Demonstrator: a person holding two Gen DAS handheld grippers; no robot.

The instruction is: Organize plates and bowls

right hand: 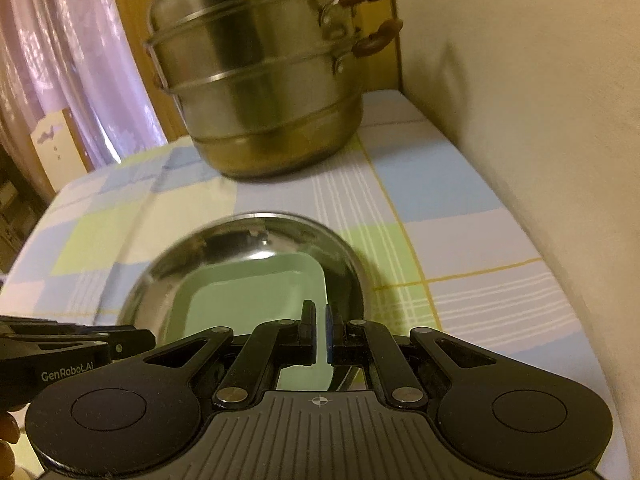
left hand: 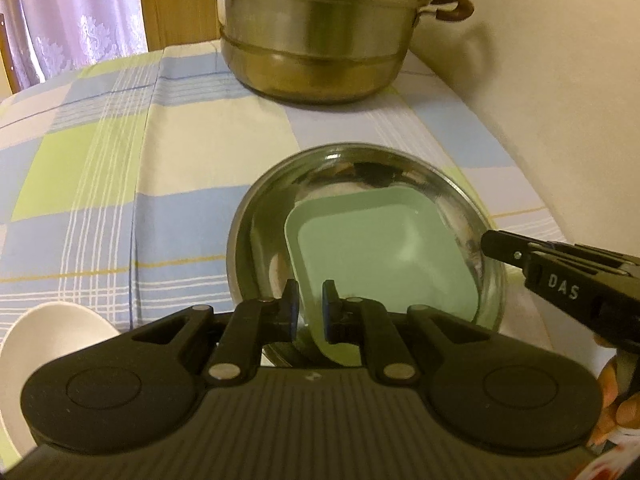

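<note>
A pale green square dish (left hand: 384, 248) lies tilted inside a round steel plate (left hand: 256, 216) on the checked cloth. My left gripper (left hand: 310, 306) is shut on the green dish's near left rim. In the right wrist view the green dish (right hand: 248, 292) sits in the steel plate (right hand: 168, 264). My right gripper (right hand: 320, 330) is shut on the steel plate's near right rim, with the jaws nearly together. The right gripper also shows in the left wrist view (left hand: 496, 246) at the plate's right edge. A white bowl (left hand: 52, 344) sits at the lower left.
A large stacked steel steamer pot (left hand: 316, 36) with brown handles stands at the back of the table, also in the right wrist view (right hand: 260, 80). A cream wall (right hand: 540, 120) runs along the table's right side. A curtain (left hand: 72, 12) hangs at the back left.
</note>
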